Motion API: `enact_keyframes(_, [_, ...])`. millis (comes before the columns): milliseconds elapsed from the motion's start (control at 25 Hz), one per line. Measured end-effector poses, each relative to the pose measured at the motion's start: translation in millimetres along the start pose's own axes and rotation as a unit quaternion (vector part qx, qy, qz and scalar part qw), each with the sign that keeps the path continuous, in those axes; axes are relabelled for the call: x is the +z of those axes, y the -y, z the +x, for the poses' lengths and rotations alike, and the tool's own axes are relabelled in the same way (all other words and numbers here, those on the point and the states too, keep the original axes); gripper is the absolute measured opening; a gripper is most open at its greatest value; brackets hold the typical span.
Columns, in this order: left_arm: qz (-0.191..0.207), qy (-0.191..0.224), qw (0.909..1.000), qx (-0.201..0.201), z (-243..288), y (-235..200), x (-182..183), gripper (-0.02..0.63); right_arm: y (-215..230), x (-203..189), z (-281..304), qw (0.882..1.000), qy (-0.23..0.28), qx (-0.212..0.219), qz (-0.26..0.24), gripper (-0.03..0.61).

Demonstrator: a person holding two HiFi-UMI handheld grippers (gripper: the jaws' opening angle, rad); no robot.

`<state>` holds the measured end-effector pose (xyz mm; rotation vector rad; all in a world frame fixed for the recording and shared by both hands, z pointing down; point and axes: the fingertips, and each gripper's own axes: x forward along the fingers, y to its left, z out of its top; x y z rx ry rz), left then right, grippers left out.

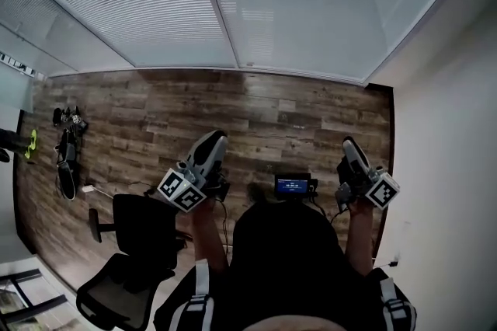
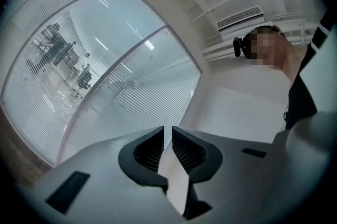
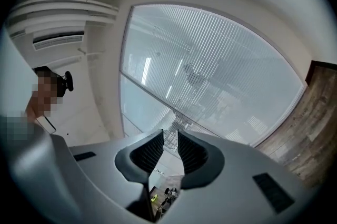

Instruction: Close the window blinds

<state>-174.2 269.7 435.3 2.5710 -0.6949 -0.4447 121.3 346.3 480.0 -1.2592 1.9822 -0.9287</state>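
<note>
Blinds (image 1: 155, 3) run across the whole glass wall at the top of the head view, split by a slim upright post. The slats left of the post show as clear lines with dim shapes beyond them; those to the right look paler and hazier. Below the glass lies a brown plank floor (image 1: 233, 112), with a plain white wall (image 1: 450, 151) closing it off on the right. A black office chair (image 1: 132, 244) stands at the lower left, just beside the person's left arm (image 1: 206, 236).

Both hands are held out in front of the body, pointing toward the glass and well apart from it. The left tongs (image 1: 213, 139) are closed, with only a thin wedge of gap between the ribbed pads (image 2: 150, 149) and nothing in it. The right tongs (image 1: 349, 144) are also drawn nearly together and hold nothing; through their gap only the blinds and a far strip of floor show.

A small dark screen (image 1: 293, 185) with a blue glow sits between the two hands. A few dark things (image 1: 68, 151) lie on the floor at the far left, too small to name.
</note>
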Motion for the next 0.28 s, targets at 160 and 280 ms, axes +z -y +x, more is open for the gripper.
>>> enact_keyframes(160, [-0.002,-0.004,0.9998,-0.018,5,5,-3,0.041,3,1,-6,1.000,0.001,-0.013,-0.004,0.091])
enact_keyframes(280, [-0.001,-0.009,0.9996,-0.029,12,10,-4,0.041,3,5,-8,1.000,0.004,-0.016,-0.005,0.091])
